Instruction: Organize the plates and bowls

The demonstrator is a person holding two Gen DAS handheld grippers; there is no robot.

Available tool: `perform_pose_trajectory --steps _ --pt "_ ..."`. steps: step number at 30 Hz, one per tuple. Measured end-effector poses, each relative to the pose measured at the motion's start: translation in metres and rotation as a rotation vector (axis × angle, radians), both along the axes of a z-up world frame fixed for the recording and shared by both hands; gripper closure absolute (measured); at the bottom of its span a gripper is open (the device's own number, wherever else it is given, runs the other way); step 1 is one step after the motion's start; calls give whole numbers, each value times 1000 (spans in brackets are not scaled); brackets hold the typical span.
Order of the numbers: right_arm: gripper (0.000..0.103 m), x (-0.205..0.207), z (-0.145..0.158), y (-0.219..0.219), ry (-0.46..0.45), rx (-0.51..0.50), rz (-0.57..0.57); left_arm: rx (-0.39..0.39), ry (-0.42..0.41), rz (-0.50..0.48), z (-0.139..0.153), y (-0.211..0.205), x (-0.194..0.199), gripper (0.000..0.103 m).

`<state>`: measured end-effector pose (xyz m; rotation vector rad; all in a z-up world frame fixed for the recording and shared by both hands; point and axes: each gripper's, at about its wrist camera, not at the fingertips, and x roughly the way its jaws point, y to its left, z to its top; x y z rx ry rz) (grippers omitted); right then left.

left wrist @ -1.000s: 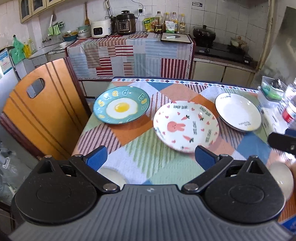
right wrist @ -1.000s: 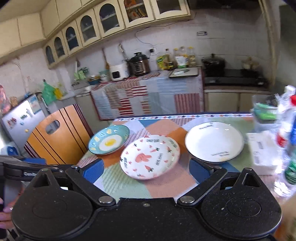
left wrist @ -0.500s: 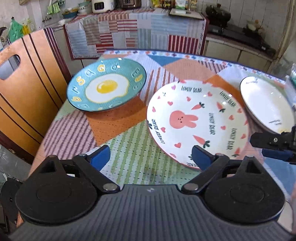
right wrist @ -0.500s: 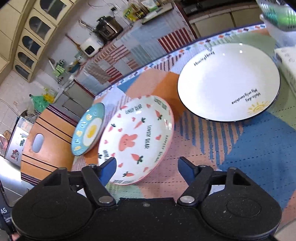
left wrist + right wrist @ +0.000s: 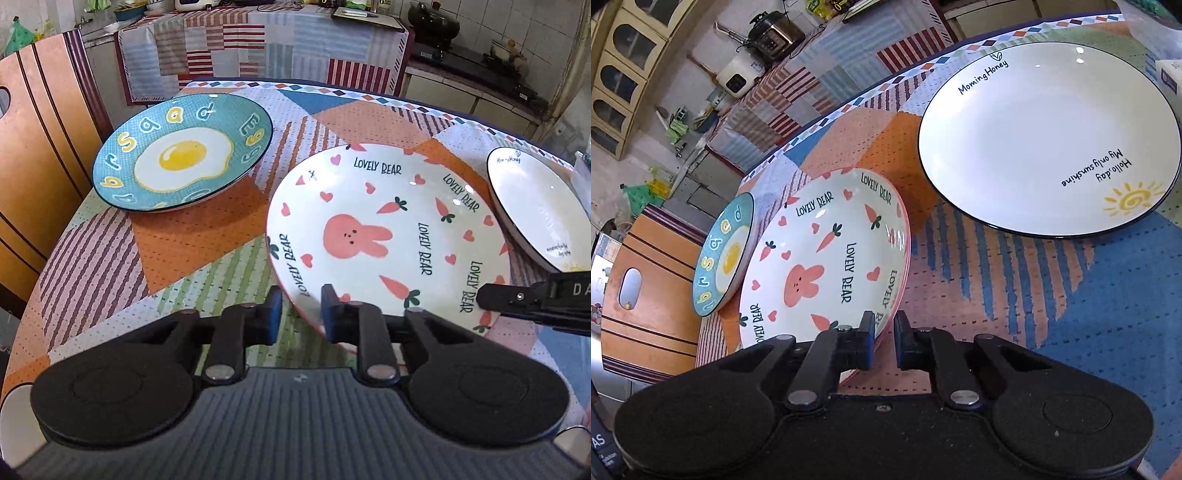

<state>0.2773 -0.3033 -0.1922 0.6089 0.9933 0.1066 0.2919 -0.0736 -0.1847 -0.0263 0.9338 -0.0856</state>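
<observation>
Three plates lie on the patchwork tablecloth. The bunny plate [image 5: 388, 236] with "LOVELY BEAR" lettering sits in the middle. My left gripper [image 5: 301, 314] is shut on its near left rim. My right gripper [image 5: 884, 341] is shut on its near right rim, and the plate [image 5: 820, 269] is tilted up in the right wrist view. The teal fried-egg plate [image 5: 181, 155] lies to the left, also in the right wrist view [image 5: 724, 258]. The white "Morning Honey" plate [image 5: 1045, 136] lies to the right, also in the left wrist view [image 5: 535, 206].
A wooden chair [image 5: 40, 122] stands at the table's left edge. A white box [image 5: 1169, 75] sits at the far right of the table. A counter with a patchwork cover [image 5: 258, 44] and appliances stands behind the table.
Both grippers moved in and down to the bunny plate and closed from wide open onto its near rim. The plate's right side now looks lifted.
</observation>
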Motion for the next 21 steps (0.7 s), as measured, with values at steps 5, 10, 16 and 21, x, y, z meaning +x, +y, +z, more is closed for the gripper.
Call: perform_pose_trajectory --steps 5,10,16,21 --pt "89 6 0 5 -4 -46 10 -22 24 40 -2 3 9 83" --pt "87 14 -3 9 -6 -74 15 -13 60 34 1 2 14 84" --pt "86 3 8 7 -34 -68 109 27 79 12 13 2 1 85" --pt "86 -6 17 8 -67 -79 153 32 32 -21 25 1 -24 102"
